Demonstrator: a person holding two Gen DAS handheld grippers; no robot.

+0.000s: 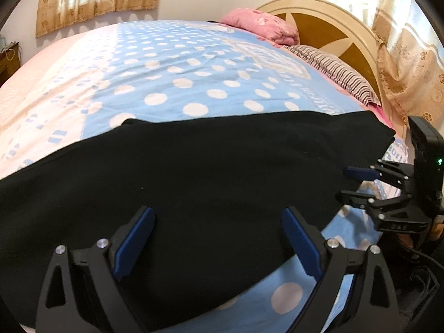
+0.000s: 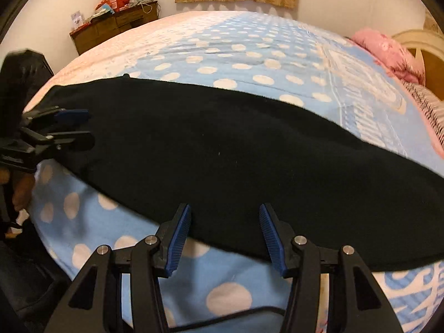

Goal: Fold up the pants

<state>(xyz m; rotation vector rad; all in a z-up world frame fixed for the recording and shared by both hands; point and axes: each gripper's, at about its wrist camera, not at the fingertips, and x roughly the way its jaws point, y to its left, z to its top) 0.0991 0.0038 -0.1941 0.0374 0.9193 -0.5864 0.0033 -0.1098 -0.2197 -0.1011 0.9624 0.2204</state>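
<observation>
Both tongs spread, empty: left tongs (image 1: 217, 238) and right tongs (image 2: 224, 236) over black pants (image 1: 194, 172); we keep pants flat on bed (image 1: 166, 83) for clean edge grasp.

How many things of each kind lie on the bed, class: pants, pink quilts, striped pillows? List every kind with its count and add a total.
Black pants: 1
Pink quilt: 1
Striped pillow: 1
Total: 3 things on the polka-dot bedspread.
</observation>
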